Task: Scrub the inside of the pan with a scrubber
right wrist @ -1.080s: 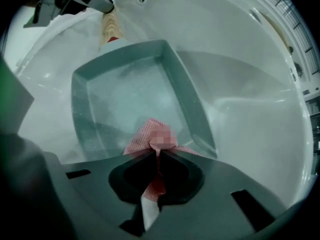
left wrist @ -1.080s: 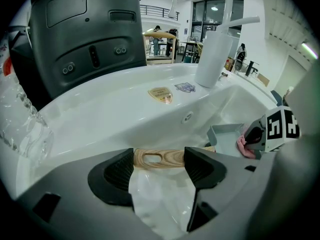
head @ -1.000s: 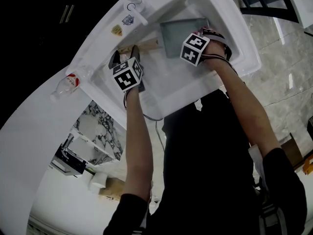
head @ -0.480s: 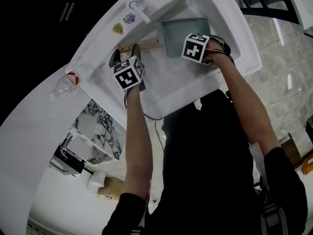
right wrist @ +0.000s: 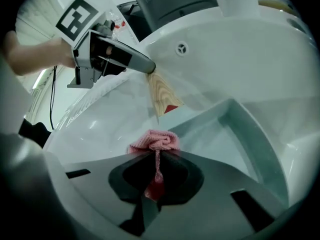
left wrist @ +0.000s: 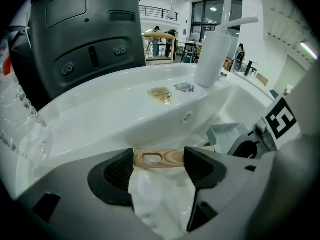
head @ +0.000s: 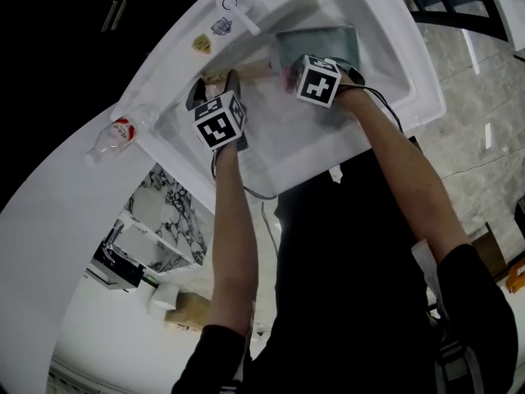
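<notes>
A square grey-green pan [head: 318, 39] with a wooden handle [head: 248, 71] lies in the white sink [head: 414, 68]. My left gripper [head: 215, 86] is shut on that handle [left wrist: 159, 158], which spans the gap between its two pads. My right gripper [head: 294, 74] is over the pan's near-left part, shut on a pink knitted scrubber [right wrist: 155, 141]. In the right gripper view the scrubber presses against the pan's [right wrist: 235, 134] near rim by the handle joint [right wrist: 163, 95]. The left gripper [right wrist: 112, 54] shows beyond it. The right gripper's cube hides much of the pan from the head view.
A faucet [left wrist: 216, 48] stands at the sink's far rim, with two stickers [left wrist: 160, 94] beside it. A clear plastic bottle [head: 115, 134] lies on the counter to the left of the sink. A dark appliance [left wrist: 85, 34] stands behind the counter.
My right gripper with the scrubber has slid left across the pan, from its right side toward the handle side. The left gripper has stayed on the handle.
</notes>
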A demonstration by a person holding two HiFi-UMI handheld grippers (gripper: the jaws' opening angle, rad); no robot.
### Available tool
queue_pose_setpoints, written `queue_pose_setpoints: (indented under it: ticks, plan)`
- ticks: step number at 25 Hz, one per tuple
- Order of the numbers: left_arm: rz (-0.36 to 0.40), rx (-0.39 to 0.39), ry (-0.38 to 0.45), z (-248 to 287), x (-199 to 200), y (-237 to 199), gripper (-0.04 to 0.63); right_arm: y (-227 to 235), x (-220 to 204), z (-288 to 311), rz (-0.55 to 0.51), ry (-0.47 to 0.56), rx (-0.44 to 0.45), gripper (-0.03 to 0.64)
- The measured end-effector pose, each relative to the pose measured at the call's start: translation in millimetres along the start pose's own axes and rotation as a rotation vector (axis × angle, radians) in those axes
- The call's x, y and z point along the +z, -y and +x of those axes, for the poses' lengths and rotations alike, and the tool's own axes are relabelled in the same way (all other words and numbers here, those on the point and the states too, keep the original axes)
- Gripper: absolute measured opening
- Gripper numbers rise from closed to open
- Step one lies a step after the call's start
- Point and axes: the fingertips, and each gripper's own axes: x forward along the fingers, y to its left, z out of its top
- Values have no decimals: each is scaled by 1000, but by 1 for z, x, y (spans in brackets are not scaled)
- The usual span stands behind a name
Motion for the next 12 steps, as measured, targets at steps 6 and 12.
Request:
queue_pose_setpoints:
  ticks: [6, 12]
  plan:
    - [5, -1, 4, 0, 1, 0, 307, 58, 20, -18, 85, 115, -245, 38]
    - [3, -1, 2, -1, 0, -1, 307, 92, 29, -31, 3, 129, -473, 38]
